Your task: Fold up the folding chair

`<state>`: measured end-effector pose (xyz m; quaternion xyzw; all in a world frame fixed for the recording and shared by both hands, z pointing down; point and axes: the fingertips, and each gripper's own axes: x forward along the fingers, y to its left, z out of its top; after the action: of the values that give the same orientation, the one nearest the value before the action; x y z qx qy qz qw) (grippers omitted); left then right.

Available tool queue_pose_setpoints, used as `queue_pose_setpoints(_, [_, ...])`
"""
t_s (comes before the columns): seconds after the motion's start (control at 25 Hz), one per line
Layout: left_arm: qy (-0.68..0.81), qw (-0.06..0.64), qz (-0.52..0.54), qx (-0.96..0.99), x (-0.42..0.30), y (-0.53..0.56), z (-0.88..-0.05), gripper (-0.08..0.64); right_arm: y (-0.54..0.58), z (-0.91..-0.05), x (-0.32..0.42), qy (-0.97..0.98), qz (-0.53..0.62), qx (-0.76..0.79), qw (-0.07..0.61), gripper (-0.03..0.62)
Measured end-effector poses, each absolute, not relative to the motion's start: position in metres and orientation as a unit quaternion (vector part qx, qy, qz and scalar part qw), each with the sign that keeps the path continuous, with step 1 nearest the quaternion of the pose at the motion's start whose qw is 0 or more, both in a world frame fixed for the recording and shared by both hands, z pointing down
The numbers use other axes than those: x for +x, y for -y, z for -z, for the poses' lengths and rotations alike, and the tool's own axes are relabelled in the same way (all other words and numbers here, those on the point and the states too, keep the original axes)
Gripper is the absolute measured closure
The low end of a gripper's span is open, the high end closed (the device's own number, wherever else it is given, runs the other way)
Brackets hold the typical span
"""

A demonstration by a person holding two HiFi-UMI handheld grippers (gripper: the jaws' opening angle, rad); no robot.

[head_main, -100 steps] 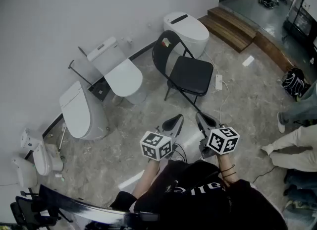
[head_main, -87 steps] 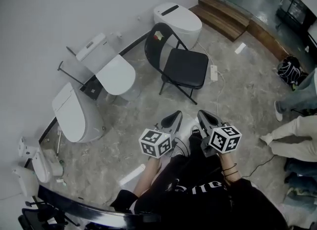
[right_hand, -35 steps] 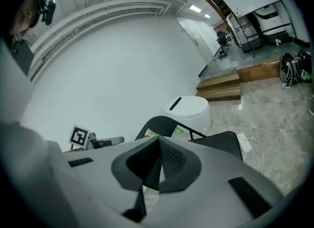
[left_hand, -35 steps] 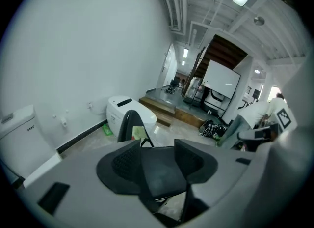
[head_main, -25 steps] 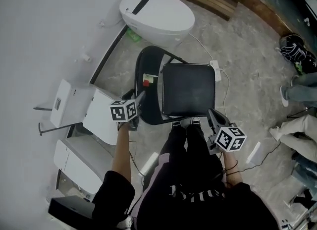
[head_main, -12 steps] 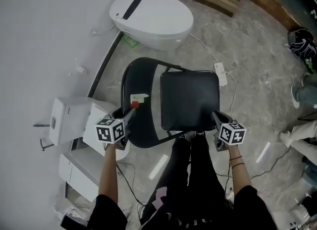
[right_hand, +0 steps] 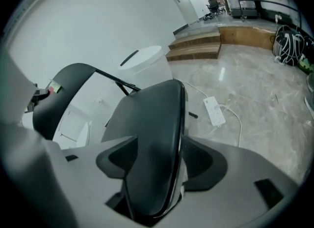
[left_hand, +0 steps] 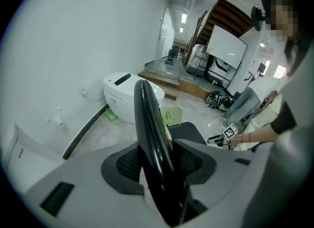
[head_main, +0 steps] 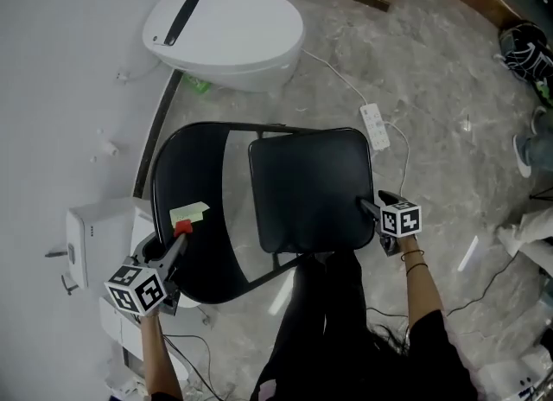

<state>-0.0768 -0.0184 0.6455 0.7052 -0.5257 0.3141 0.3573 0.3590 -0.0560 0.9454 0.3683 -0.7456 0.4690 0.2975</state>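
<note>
My left claw (head_main: 178, 238) has just been closing and pinches the curved black backrest (head_main: 186, 175) of the black metal folding chair (head_main: 294, 218), a pad on each face. My right claw (head_main: 371, 202) has just been opening and stands wide astride a corner of the black padded seat (head_main: 315, 170). The chair stands unfolded on the grey marbled floor (head_main: 432, 71), and a white oval toilet (head_main: 226, 35) sits beyond it.

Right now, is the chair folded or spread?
Spread: the seat lies flat, standing out from the backrest, not swung up against it.
</note>
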Motion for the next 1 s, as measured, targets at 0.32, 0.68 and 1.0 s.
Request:
queue_pose_setpoints(0.32, [0.529,0.35,-0.33,0.699,-0.076,0.024,-0.655,0.379,0.066,-1.014,0.364,0.76,-0.536,0.28,0.24,0.3])
queue_pose_setpoints(0.68, [0.533,0.36,-0.346,0.683,-0.069,0.028,-0.654,0.379,0.064,-1.023,0.338,0.726,-0.659,0.149,0.128,0.291])
queue_pose_setpoints(1.0, [0.528,0.413,-0.272,0.69,-0.066,0.03,-0.651,0.417,0.069,-1.017,0.334,0.72,-0.645,0.21,0.146,0.291])
